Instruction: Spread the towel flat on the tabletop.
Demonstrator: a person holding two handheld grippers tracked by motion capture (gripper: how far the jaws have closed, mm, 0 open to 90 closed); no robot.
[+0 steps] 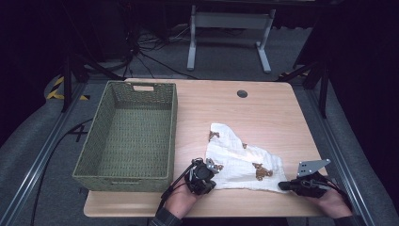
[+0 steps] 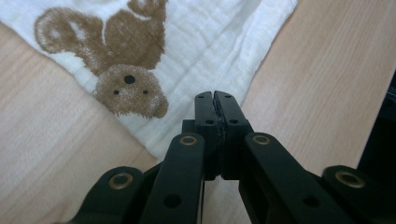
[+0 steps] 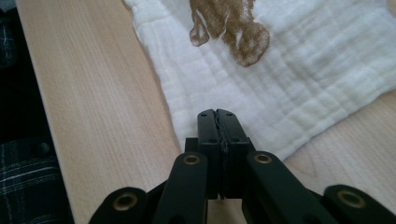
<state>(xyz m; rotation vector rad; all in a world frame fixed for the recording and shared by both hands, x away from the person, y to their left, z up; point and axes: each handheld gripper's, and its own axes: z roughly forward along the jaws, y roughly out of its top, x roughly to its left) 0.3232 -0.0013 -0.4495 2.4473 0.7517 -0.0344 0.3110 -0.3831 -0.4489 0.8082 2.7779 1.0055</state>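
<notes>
The white cloth (image 1: 242,157) printed with brown bears lies crumpled a little right of centre in the lower half of the high view, on the counter (image 1: 263,113), with the green woven basket (image 1: 129,136) standing empty at the left. The work in hand looks like taking hold of the cloth's two near corners, to fold it or lift it toward the basket.

Both pairs of jaws are pressed together. In the left gripper view the left gripper (image 2: 215,95) has its closed tips over the cloth's (image 2: 205,51) edge, beside a bear print (image 2: 112,60). In the right gripper view the right gripper (image 3: 216,112) sits likewise at the cloth's (image 3: 289,79) hem. Whether fabric is actually pinched cannot be told in either one: the jaws meet with no clear fold between them.

To do this well, each grip should catch a real bite of the hem, not just graze it, and both hands should rise together so the cloth hangs evenly.

In the high view the left gripper (image 1: 203,175) sits at the cloth's lower left corner, hand entering from the bottom edge; the right gripper (image 1: 306,184) lies low at the lower right, pointing left toward the cloth.
</notes>
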